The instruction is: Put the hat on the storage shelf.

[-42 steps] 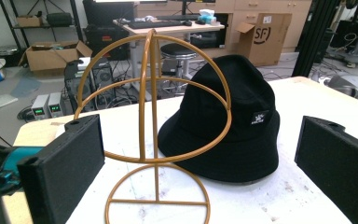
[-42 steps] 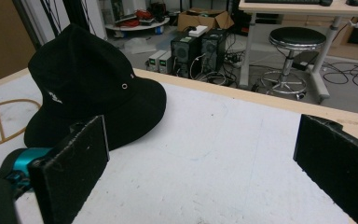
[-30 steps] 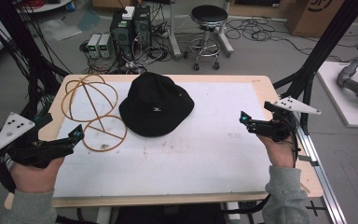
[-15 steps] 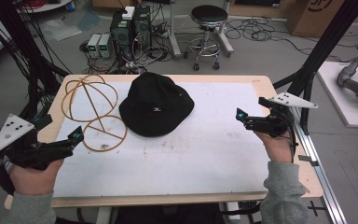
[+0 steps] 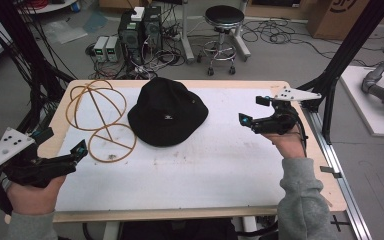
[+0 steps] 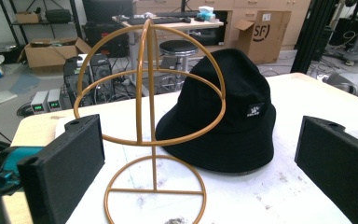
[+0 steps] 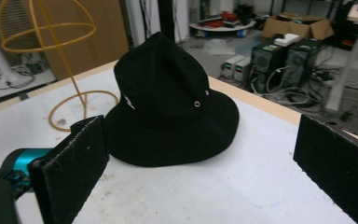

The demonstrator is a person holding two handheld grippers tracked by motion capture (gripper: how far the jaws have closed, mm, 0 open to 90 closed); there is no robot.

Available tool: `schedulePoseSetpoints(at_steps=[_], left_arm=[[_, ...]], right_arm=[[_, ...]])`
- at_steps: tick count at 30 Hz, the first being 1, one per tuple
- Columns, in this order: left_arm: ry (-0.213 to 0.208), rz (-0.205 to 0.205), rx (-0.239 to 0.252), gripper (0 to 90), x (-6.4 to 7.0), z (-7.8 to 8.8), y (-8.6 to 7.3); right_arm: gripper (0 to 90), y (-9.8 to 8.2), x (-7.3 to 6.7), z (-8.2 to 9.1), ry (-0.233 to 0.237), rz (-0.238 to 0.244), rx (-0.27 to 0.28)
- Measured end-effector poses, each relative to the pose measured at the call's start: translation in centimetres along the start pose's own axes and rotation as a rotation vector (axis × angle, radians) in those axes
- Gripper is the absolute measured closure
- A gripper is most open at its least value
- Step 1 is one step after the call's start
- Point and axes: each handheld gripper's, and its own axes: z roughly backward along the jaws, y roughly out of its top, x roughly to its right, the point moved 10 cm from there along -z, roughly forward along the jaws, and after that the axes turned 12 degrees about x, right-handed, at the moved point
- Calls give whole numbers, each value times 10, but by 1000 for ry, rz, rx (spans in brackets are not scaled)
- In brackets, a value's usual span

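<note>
A black bucket hat lies flat on the white table mat, just behind the middle. To its left stands a golden wire hat stand, with a round base and a dome of hoops. My left gripper is open near the front left corner, short of the stand's base and holding nothing. In the left gripper view the stand rises between the jaws with the hat behind it. My right gripper is open to the right of the hat, clear of it. The right gripper view faces the hat with the stand far behind.
Black frame posts rise at the table's right and left sides. Behind the table on the floor are a stool, computer boxes and loose cables. A bare stretch of mat lies between the hat and the front edge.
My right gripper has moved left and away from me, closer to the hat's brim. The left gripper, the hat and the stand have stayed put.
</note>
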Motion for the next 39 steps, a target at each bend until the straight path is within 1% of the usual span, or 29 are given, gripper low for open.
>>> schedulePoseSetpoints(at_steps=[2, 5, 7, 9, 11, 13, 14, 15, 16, 17, 18, 19, 20, 22, 24, 26, 28, 30, 31, 32, 33, 35, 36, 39], left_arm=[[1, -1, -4, 17, 0, 1, -1], [5, -1, 0, 17, 0, 3, -1], [3, 0, 0, 17, 0, 4, -1], [-1, 12, -1, 17, -2, 6, -3], [8, 14, -6, 17, -4, 7, -6], [9, 15, -11, 17, -4, 9, -7], [9, 12, -10, 17, -4, 9, -7], [9, 12, -10, 17, -4, 9, -7], [1, 22, -8, 17, -2, 12, -7], [-3, 25, -5, 17, 0, 13, -6], [-4, 23, -1, 17, 1, 14, -5], [-4, 23, -1, 17, 1, 14, -5], [-5, 19, 1, 17, 1, 15, -5], [-6, 21, -1, 17, 3, 17, -6], [-10, 24, -5, 17, 4, 17, -7], [-15, 22, -5, 17, 5, 17, -8], [-17, 20, -4, 17, 7, 16, -7], [-20, 17, -5, 17, 8, 16, -7], [-20, 17, -5, 17, 8, 16, -7], [-21, 18, -2, 17, 10, 16, -6], [-25, 16, -5, 17, 11, 16, -7], [-26, 16, -7, 17, 12, 16, -7], [-29, 15, -10, 17, 12, 17, -7], [-26, 13, 3, 17, 13, 21, -4]], right_arm=[[29, 0, 2, -4, 11, -6, -13], [29, 3, 5, -11, 24, -12, -8], [29, 5, 7, -16, 26, -12, -12], [29, 5, 8, -22, 35, -15, -16], [29, 6, 7, -29, 50, -23, -15], [29, 4, 6, -37, 69, -39, -33], [28, 3, 6, -41, 68, -26, -43], [28, 3, 6, -41, 68, -26, -43], [28, 2, 6, -49, 75, -20, -58], [28, 3, 6, -52, 78, -18, -61], [29, 4, 6, -56, 80, -15, -58], [29, 4, 6, -56, 80, -15, -58], [29, 6, 6, -63, 93, -15, -38], [29, 5, 6, -68, 94, -14, -38], [28, 2, 7, -75, 104, -7, -38], [29, 0, 6, -81, 119, -8, -50], [29, 1, 3, -88, 133, 2, -59], [29, 4, -2, -95, 151, 7, -54], [29, 4, -2, -95, 151, 7, -54], [29, 7, -6, -103, 166, 14, -52], [29, 8, -8, -107, 177, 17, -43], [29, 7, -12, -115, 192, 17, -58], [29, 7, -14, -119, 202, 20, -60], [29, 10, -22, -133, 224, 20, -57]])
